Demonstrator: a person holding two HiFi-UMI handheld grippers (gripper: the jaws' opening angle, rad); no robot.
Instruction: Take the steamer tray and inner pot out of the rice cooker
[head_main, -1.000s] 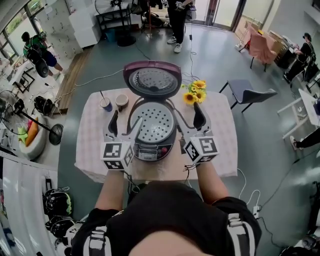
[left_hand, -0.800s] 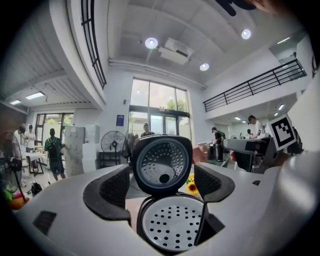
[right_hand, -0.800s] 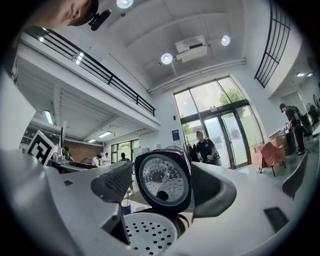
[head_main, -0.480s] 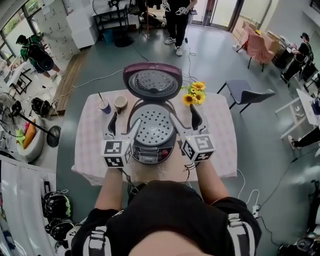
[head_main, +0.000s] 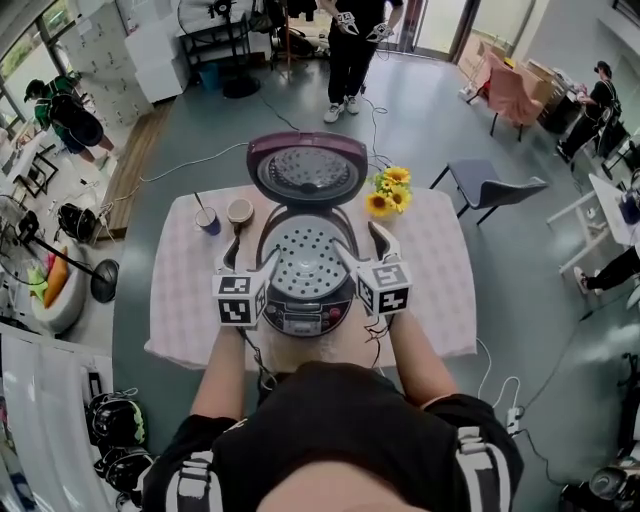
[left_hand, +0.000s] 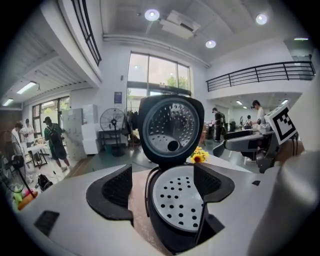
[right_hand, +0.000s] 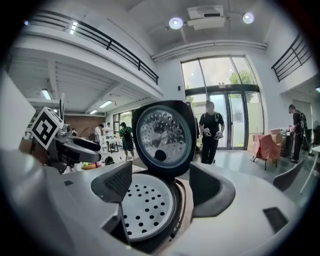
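Note:
A dark rice cooker (head_main: 303, 300) stands mid-table with its lid (head_main: 305, 168) raised. Inside lies the grey perforated steamer tray (head_main: 305, 258); the inner pot below it is hidden. My left gripper (head_main: 250, 252) is open at the cooker's left rim, one jaw outside the wall and one over the tray. In the left gripper view the tray (left_hand: 182, 200) and rim show between the left gripper's (left_hand: 162, 185) spread fingers (left_hand: 112, 187). My right gripper (head_main: 362, 242) is open astride the right rim. The right gripper view has the tray (right_hand: 147, 205) between the right gripper's (right_hand: 162, 187) fingers (right_hand: 210, 190).
Two cups (head_main: 208, 218) (head_main: 240, 210) stand at the cooker's back left and sunflowers (head_main: 388, 190) at its back right. The table (head_main: 180, 300) has a pale checked cloth. A grey chair (head_main: 490, 185) is off to the right, and a person (head_main: 350, 40) stands beyond the table.
Both grippers have moved inward and forward from beside the cooker to its left and right rims. They stay open. The tray has not moved.

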